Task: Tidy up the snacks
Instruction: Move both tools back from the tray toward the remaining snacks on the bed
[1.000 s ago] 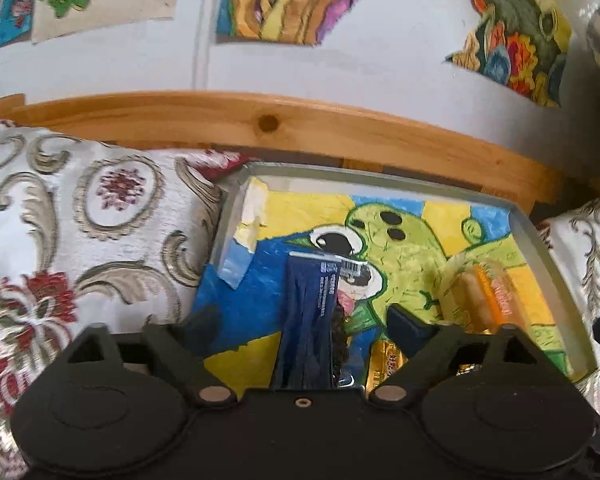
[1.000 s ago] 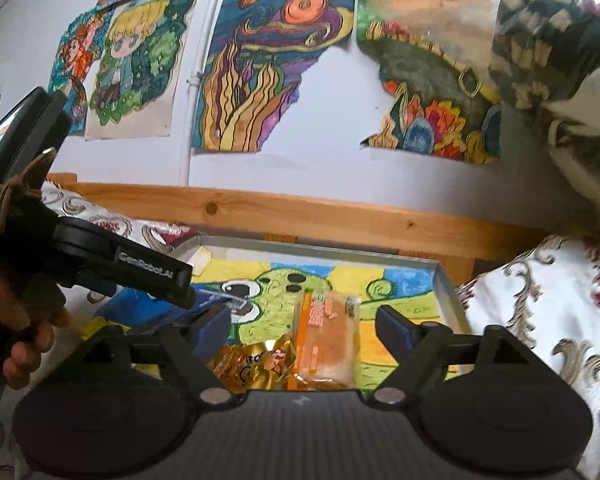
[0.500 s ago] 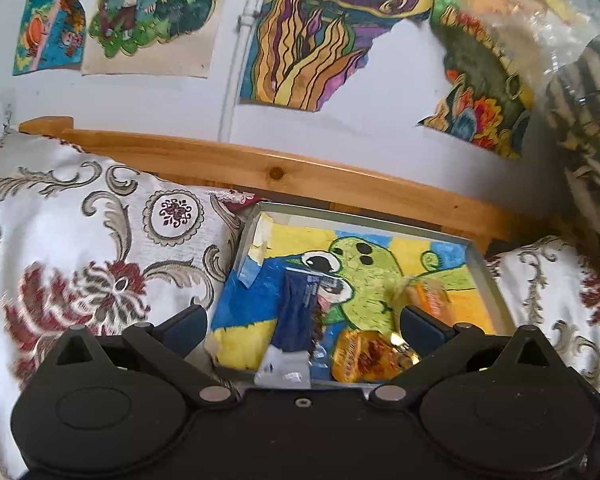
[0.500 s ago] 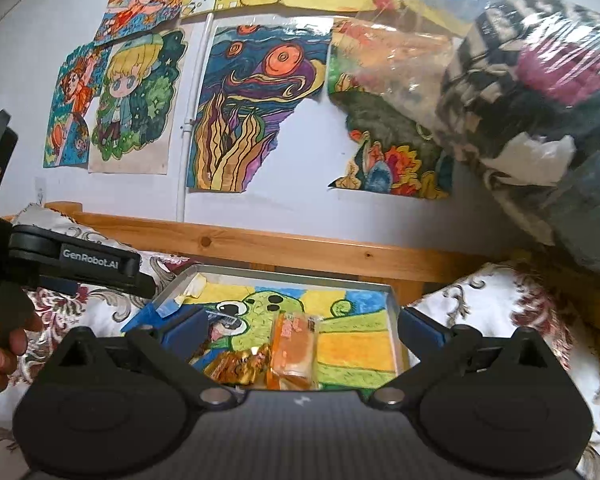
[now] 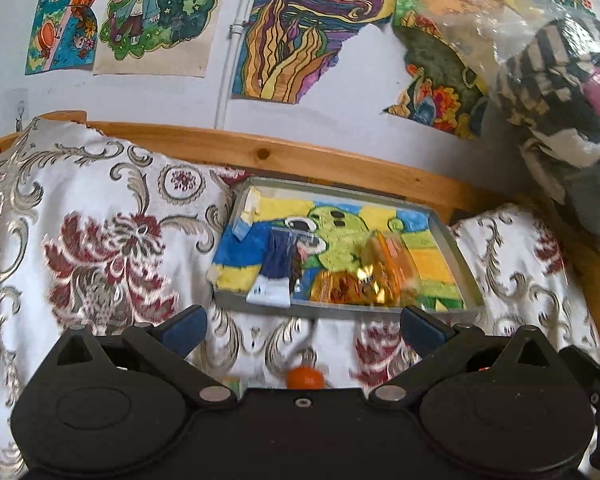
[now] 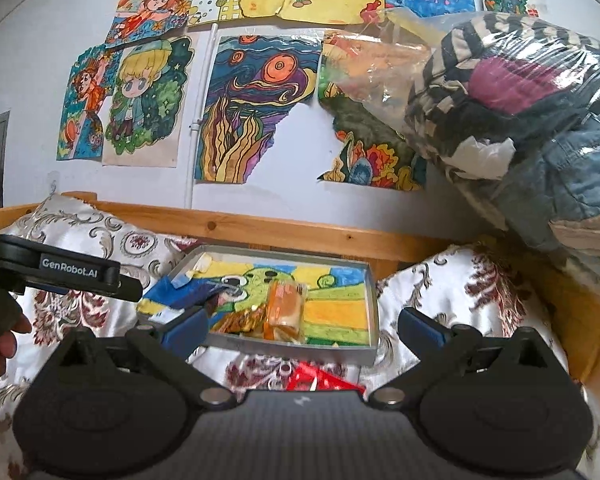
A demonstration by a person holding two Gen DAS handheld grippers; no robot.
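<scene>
Left gripper [image 5: 304, 326] spread wide, empty. Right gripper [image 6: 300, 326] likewise spread, holding nothing. Tray [image 5: 342, 311] at 12 o'clock of both, on patterned cloth [image 5: 100, 240]. Inside: blue packet [image 5: 278, 260] at 9 o'clock, gold packet [image 5: 340, 288] beside orange packet [image 5: 392, 264], touching.

Left gripper [image 5: 302, 328] jaws spread wide, empty, above patterned fabric [image 5: 100, 240]. Grey tray [image 5: 456, 248] ahead holds dark blue packet [image 5: 278, 266], gold wrapper [image 5: 340, 290], orange packet [image 5: 392, 264]. Small orange object [image 5: 305, 378] near camera body, possibly a snack; blurred.
</scene>
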